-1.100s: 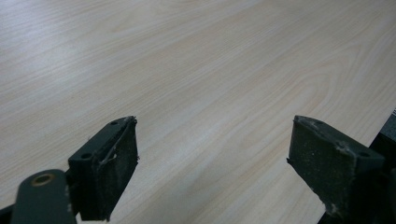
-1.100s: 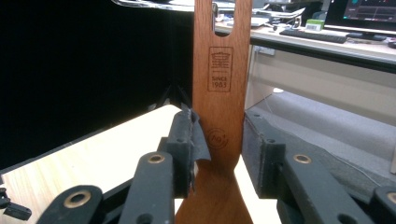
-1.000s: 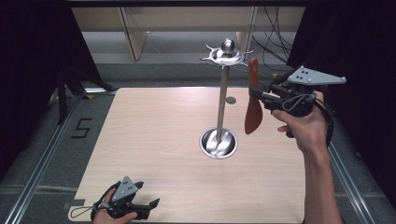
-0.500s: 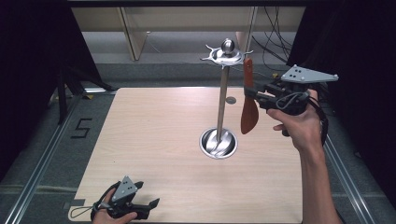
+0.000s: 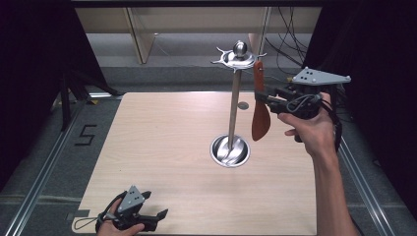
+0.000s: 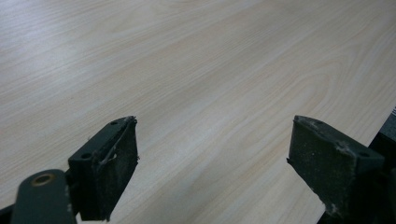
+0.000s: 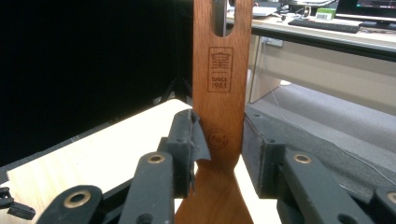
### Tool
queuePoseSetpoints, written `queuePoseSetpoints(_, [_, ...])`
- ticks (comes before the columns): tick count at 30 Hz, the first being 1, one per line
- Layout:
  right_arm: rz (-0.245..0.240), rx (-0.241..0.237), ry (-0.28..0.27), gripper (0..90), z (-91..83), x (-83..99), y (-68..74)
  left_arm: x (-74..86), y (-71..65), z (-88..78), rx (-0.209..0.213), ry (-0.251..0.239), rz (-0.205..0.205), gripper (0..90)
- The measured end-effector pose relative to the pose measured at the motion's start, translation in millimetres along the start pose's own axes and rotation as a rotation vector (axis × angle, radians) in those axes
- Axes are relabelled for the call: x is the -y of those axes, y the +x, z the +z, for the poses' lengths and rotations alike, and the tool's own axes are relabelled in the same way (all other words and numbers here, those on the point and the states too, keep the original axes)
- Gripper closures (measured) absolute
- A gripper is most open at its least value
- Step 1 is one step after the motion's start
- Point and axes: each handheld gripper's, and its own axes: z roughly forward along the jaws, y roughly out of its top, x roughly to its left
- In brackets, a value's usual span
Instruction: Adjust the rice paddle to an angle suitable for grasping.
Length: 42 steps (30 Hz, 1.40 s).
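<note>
The wooden spatula (image 5: pixel 260 115) hangs upright in the air at the right side of the table (image 5: pixel 162 147), its handle up and its broad blade down, just beside the steel rod of the utensil stand (image 5: pixel 235 105) and level with the stand's hooked top ring. The right gripper (image 5: pixel 269 98) clamps the spatula by its neck, where the handle widens into the blade; in the right gripper view the two black pads (image 7: pixel 189 140) press against both edges of the handle (image 7: pixel 219 93) (a burned-in stamp with a date sits just above the grip, and a long hanging slot shows near the top of the handle). The spatula's upper end lies close to one of the hooks under the stand's ball-topped cap, though whether it touches the hook cannot be told from the high view. The stand rises from a round shiny base (image 5: pixel 229 150) right of the table's centre. The left gripper (image 5: pixel 147 219) rests low at the near left corner of the table, well apart from the stand; in the left gripper view its jaws stand wide apart with nothing between them but bare pale wood grain (image 6: pixel 210 70).
</note>
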Motion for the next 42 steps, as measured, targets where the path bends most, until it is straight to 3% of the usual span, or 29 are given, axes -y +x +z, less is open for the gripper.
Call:
queuePoseSetpoints(10, [0.034,-0.012,-0.029,64.3,2.9,6.0,-1.3,0.2,-0.8,0.7,0.002,-0.008,-0.011,15.2])
queuePoseSetpoints(12, [0.017,-0.002,-0.037,63.8,-1.4,10.5,-2.0,0.0,0.0,0.0,-0.002,-0.010,0.001,15.1])
queuePoseSetpoints(14, [0.035,-0.010,-0.037,62.7,-4.5,13.4,-1.2,-0.2,-0.1,0.3,-0.001,-0.009,0.000,15.1])
queuePoseSetpoints(15, [0.037,-0.003,-0.043,61.6,-6.9,15.6,-2.1,-0.1,1.6,-0.8,-0.008,0.019,0.020,15.1])
queuePoseSetpoints(17, [0.048,-0.004,-0.049,61.2,-11.4,19.2,-2.4,0.2,-0.7,0.8,0.002,-0.009,-0.002,15.1])
queuePoseSetpoints(21, [0.047,-0.008,-0.071,60.5,-16.8,25.6,-2.1,0.1,-0.6,0.7,0.001,-0.008,-0.004,15.1])
queuePoseSetpoints(24, [0.046,0.013,-0.047,58.6,-23.1,38.5,2.4,-0.1,0.7,-0.7,-0.003,0.002,0.012,15.2])
queuePoseSetpoints(29, [0.019,0.025,-0.052,56.3,-29.4,57.8,7.8,0.0,-1.0,0.1,-0.004,0.001,0.000,15.1])
queuePoseSetpoints(31, [0.020,0.027,-0.038,55.4,-30.8,64.7,10.3,0.0,-0.8,0.7,-0.003,-0.018,0.006,15.1])
queuePoseSetpoints(33, [0.038,0.027,-0.036,54.1,-31.7,71.9,13.3,-0.2,0.2,0.1,-0.008,0.001,0.019,15.1])
queuePoseSetpoints(36, [0.039,0.024,-0.037,53.6,-31.7,79.5,14.4,-0.2,1.1,-0.5,-0.004,0.016,0.020,15.2])
queuePoseSetpoints(37, [0.036,0.026,-0.007,52.6,-31.2,82.2,14.2,-0.4,0.3,-0.3,-0.005,0.007,0.013,15.2])
queuePoseSetpoints(39, [0.032,0.044,-0.008,51.9,-30.9,85.7,14.1,0.0,-0.1,0.1,-0.002,-0.008,0.006,15.2])
queuePoseSetpoints(42, [0.036,0.042,0.007,51.0,-31.2,90.5,14.0,-0.6,1.8,-0.6,-0.008,0.015,0.025,15.1])
